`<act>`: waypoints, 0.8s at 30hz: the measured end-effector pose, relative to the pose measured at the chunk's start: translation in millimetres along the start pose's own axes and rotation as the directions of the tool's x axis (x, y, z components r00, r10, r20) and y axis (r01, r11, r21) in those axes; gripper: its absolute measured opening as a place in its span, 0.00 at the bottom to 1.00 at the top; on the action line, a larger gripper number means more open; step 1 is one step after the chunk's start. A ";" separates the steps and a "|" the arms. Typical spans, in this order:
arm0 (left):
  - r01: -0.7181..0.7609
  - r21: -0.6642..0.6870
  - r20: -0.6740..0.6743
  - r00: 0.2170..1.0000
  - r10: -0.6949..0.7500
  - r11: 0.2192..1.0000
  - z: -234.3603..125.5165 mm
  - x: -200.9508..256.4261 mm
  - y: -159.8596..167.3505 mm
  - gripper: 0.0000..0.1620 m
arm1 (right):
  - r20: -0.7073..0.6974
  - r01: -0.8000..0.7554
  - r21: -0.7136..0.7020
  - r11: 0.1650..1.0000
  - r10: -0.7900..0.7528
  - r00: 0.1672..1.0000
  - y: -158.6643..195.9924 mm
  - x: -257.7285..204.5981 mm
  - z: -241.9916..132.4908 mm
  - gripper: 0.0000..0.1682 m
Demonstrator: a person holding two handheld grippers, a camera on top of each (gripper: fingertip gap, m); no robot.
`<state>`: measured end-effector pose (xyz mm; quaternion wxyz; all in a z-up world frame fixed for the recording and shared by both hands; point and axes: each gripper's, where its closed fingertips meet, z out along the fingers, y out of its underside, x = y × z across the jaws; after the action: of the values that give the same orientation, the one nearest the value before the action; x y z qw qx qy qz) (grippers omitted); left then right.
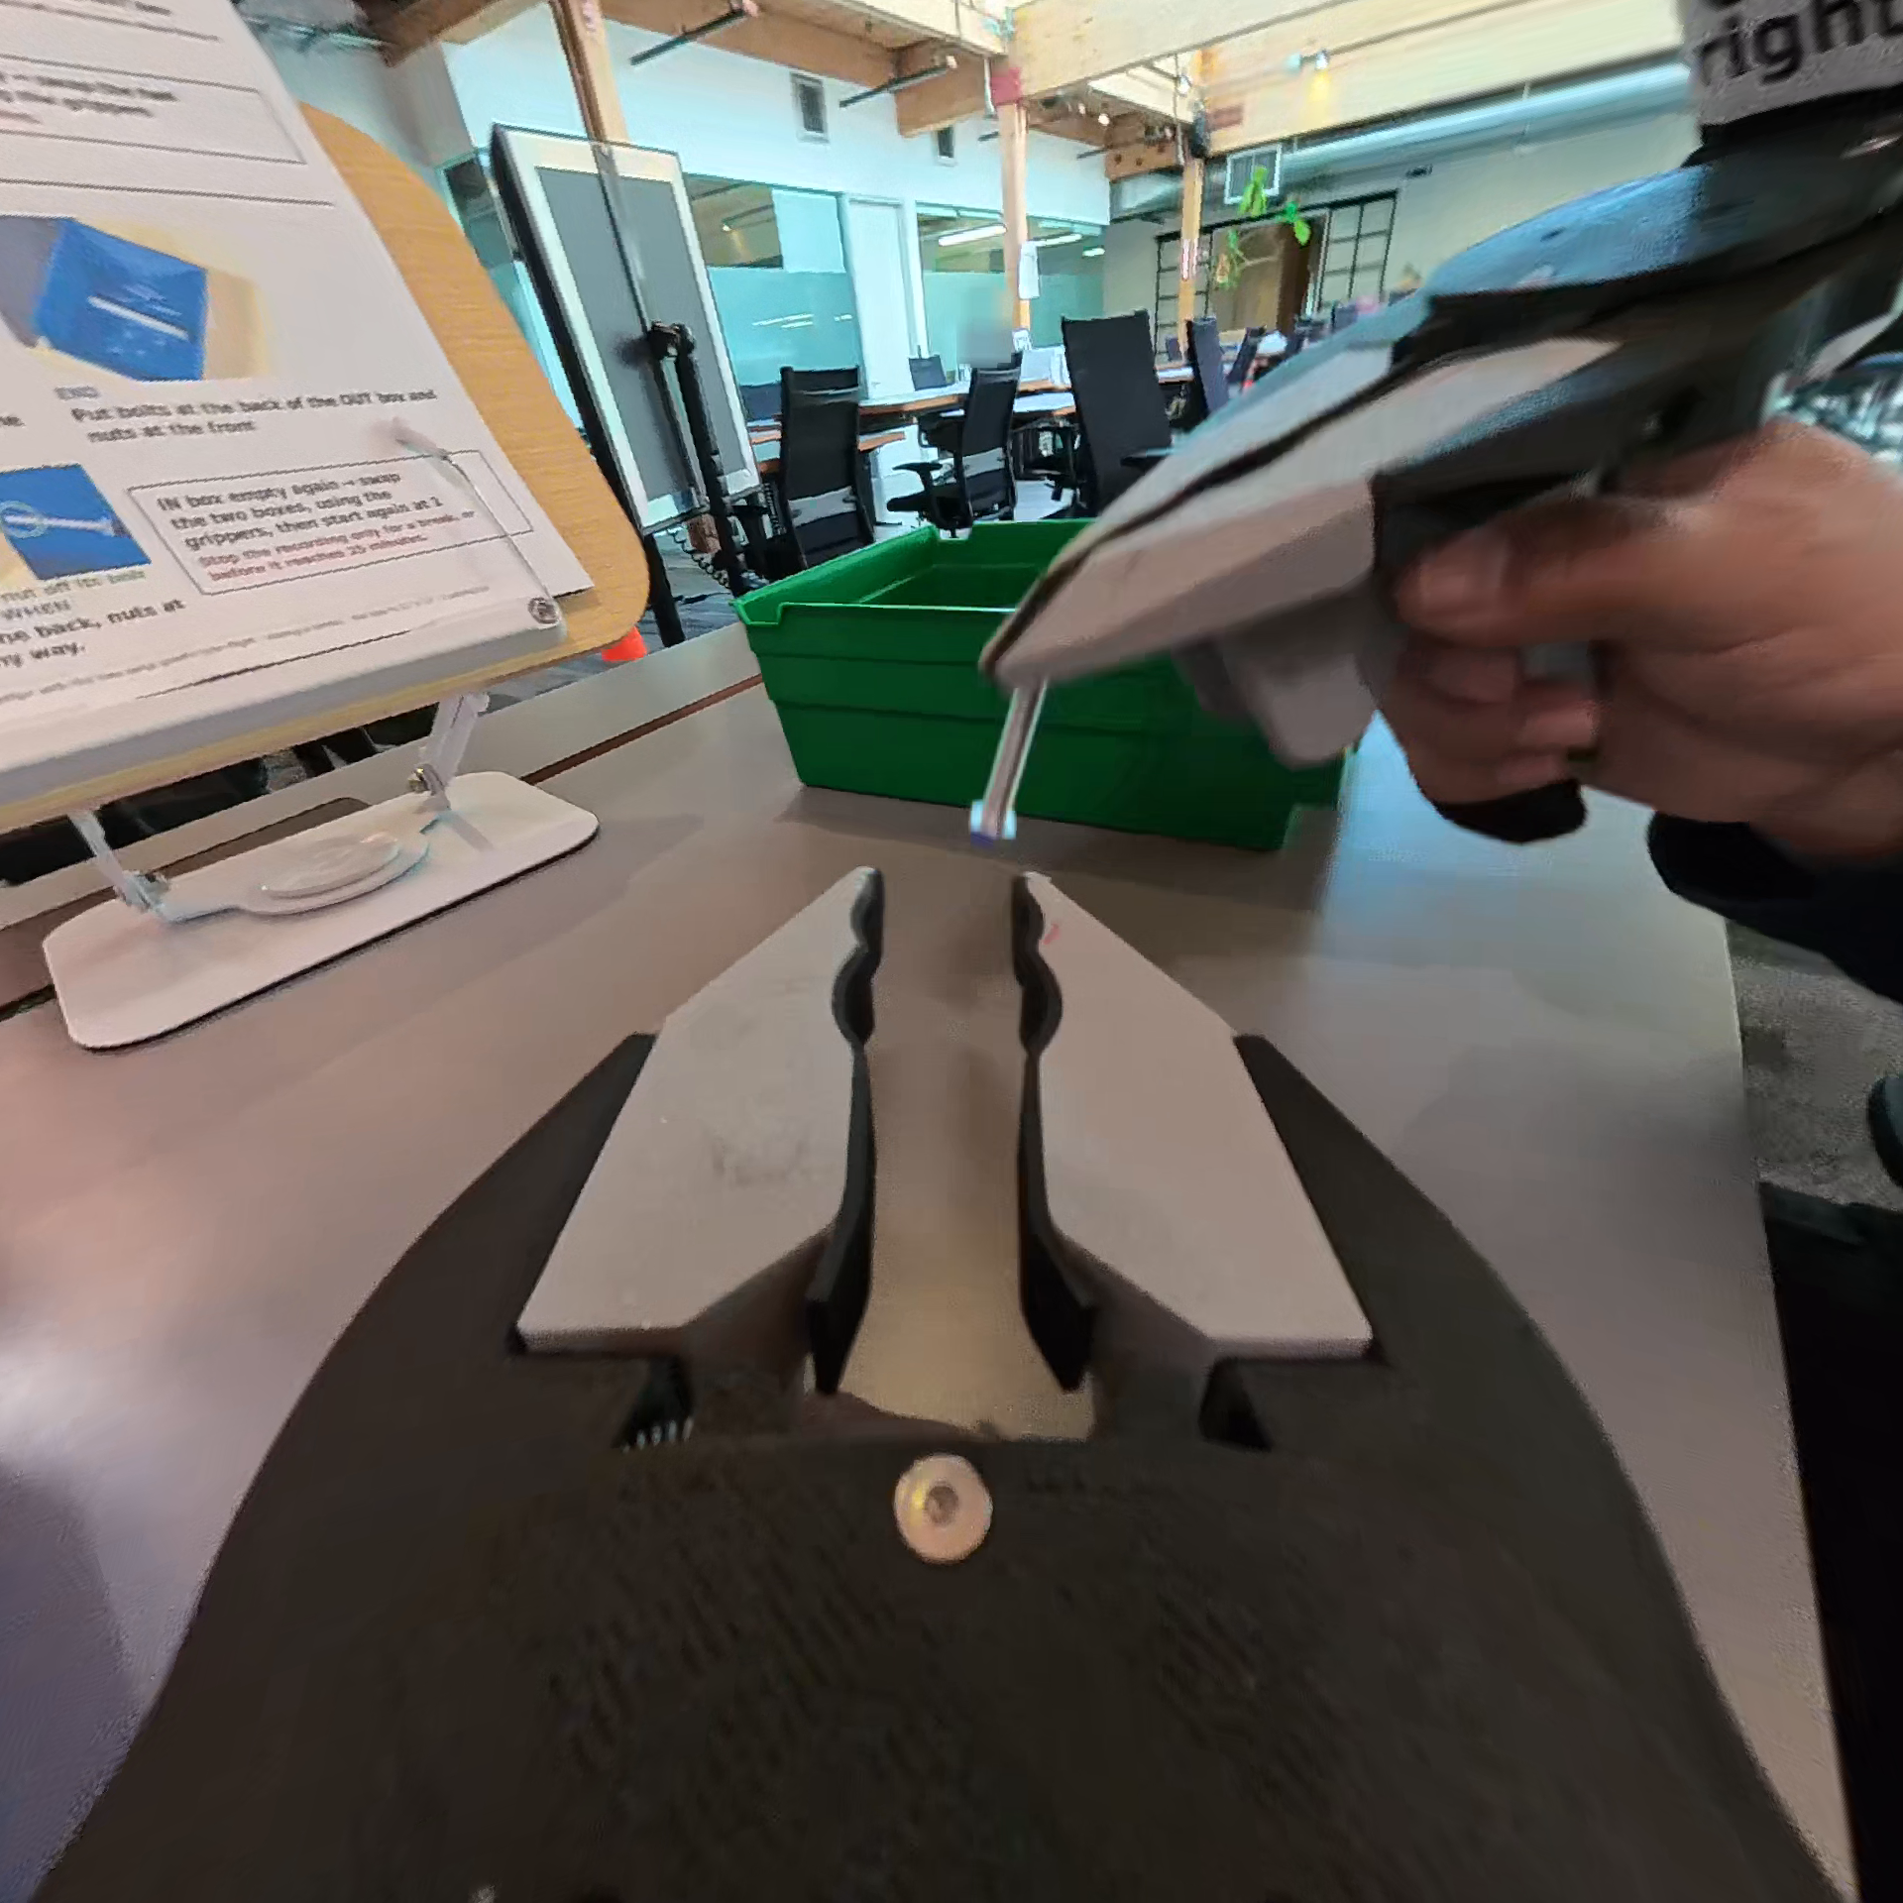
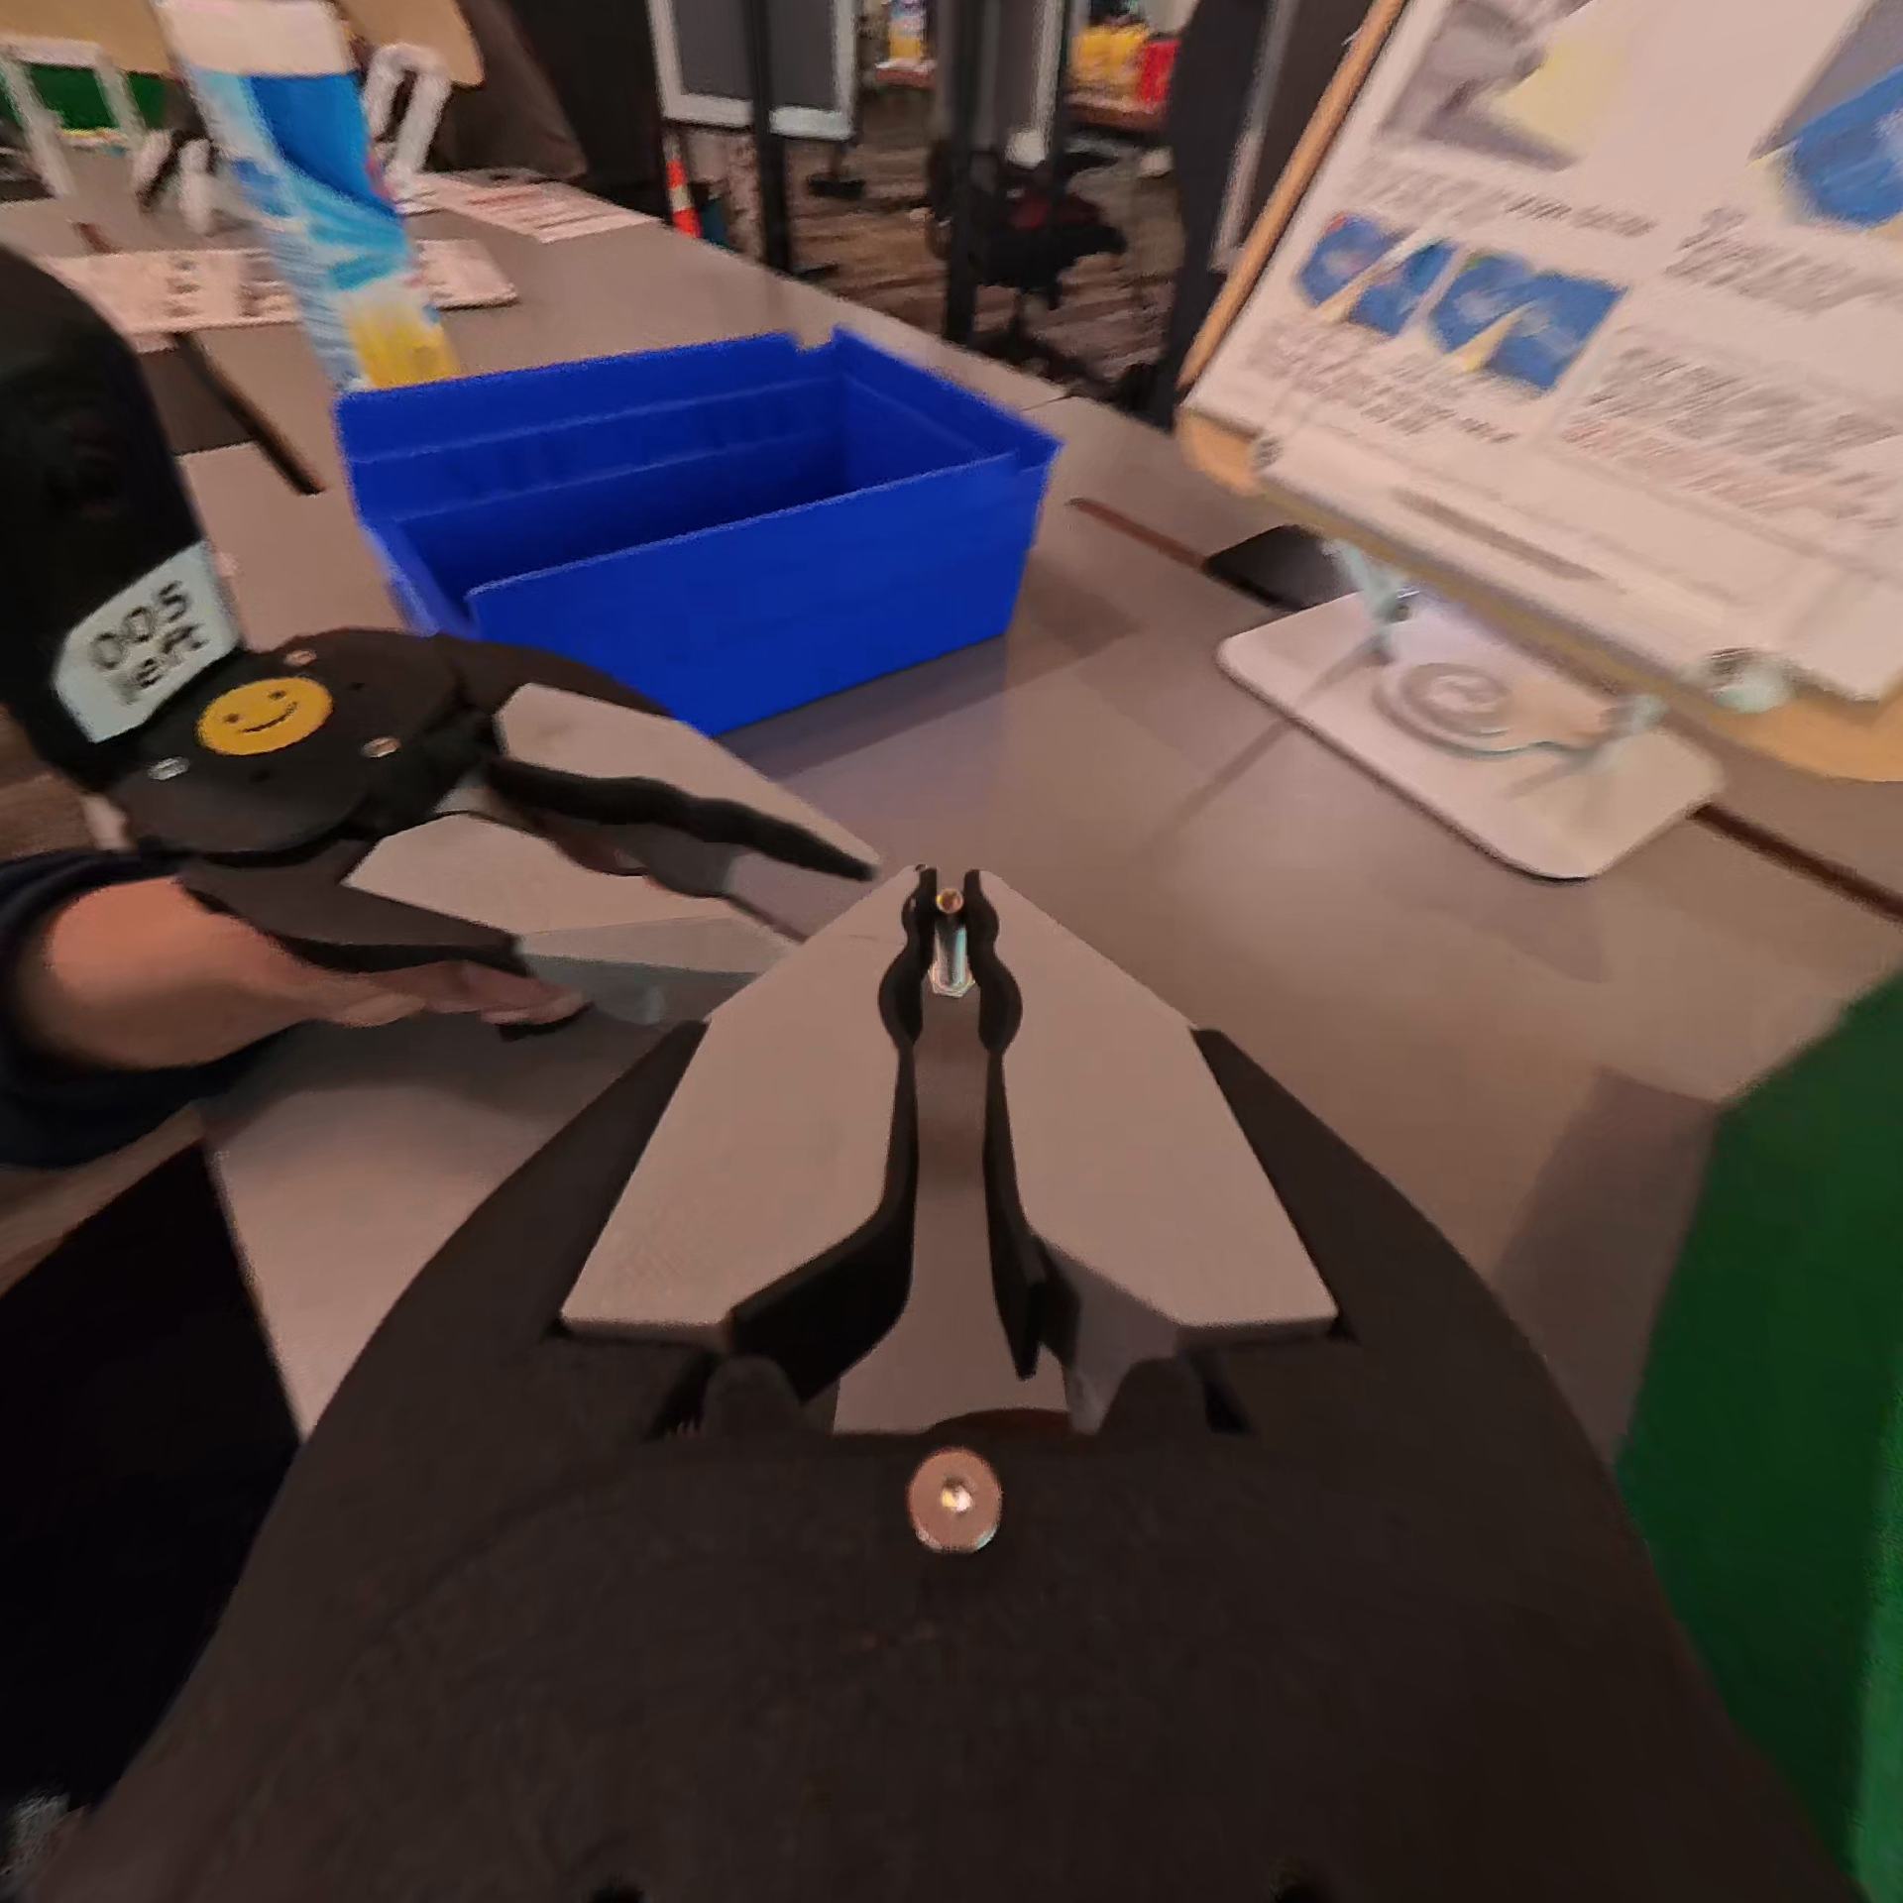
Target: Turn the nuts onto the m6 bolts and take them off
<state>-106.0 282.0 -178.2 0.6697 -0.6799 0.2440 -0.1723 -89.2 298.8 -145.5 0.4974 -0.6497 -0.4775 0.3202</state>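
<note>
A worktop carries everything. In the left wrist view, the left claw sits low over the worktop with its two fingers apart. Ahead and above it, coming in from the right, the right claw grips a bolt that hangs down from its tip. Behind that bolt a bin stands on the worktop. To the left, a stand holds up a tilted instruction sheet. In the right wrist view, a second bin lies ahead on the worktop, beyond the left claw, with the stand to its right.
</note>
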 end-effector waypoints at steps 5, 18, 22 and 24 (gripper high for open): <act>0.032 -0.058 0.031 0.999 -0.030 0.998 2.8 -7.0 10.3 0.17 | -0.353 0.047 -0.024 0.999 -0.052 0.934 -38.1 133.8 -50.4 0.01; 0.028 -0.080 0.023 0.999 -0.026 0.996 4.9 -5.8 14.8 0.16 | -0.505 -0.090 -0.189 0.978 -0.018 0.863 10.8 267.0 -53.3 0.10; 0.017 -0.084 0.012 1.000 -0.016 0.996 5.8 -2.9 15.0 0.16 | -0.331 -0.051 -0.066 0.997 0.027 0.943 -22.0 188.5 -37.0 0.13; 0.021 -0.084 0.011 1.000 -0.020 0.996 5.9 -3.1 15.1 0.16 | -0.204 -0.022 0.000 1.000 0.022 0.979 -35.3 132.4 -24.4 0.13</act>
<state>-106.8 288.9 -193.2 0.6398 -0.7110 0.2406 -0.1654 -33.3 416.6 -96.8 0.5392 -0.6850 -0.4172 0.2570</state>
